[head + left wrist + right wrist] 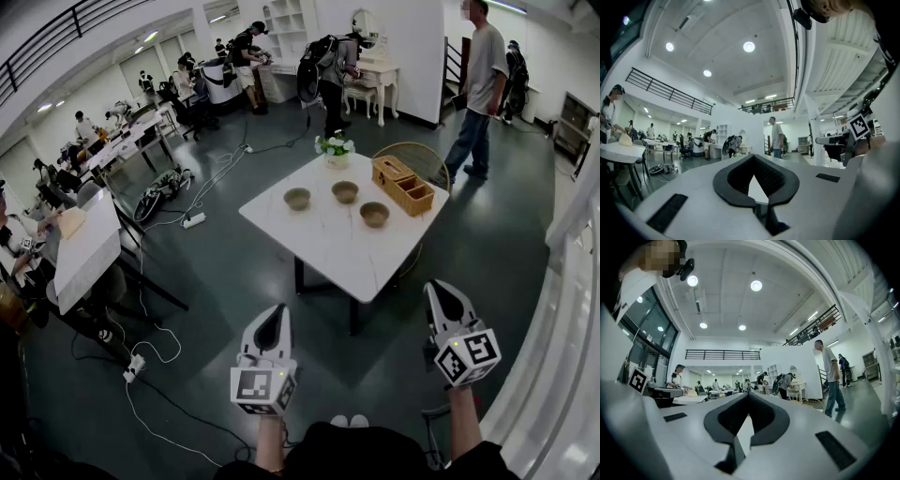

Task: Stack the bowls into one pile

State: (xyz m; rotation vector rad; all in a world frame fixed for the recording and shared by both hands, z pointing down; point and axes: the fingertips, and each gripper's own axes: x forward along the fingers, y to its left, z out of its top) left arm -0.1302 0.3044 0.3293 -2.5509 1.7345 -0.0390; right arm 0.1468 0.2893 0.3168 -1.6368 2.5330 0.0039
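1. Across the dark floor from you, on the white table [337, 253], the three bowls sit apart in a loose triangle. They are the left bowl [297, 198], the far bowl [345, 191] and the right bowl [374, 214]. None is nested in another, so the pile is not begun.
2. Beside them, a wicker basket [403, 184] and a pot of flowers [335, 147] take up the far side. The near half of the top is bare, which looks like the easiest place to build the pile.
3. Your left gripper [274, 323] is held low and level in front of you. Its jaws meet tip to tip with nothing between them, and it is well short of the table.
4. Your right gripper [442, 302] mirrors it, with its jaws pressed together and empty.
5. You probably carry both closed because you stand well away from the table. You would need to step up and open one before lifting any bowl.
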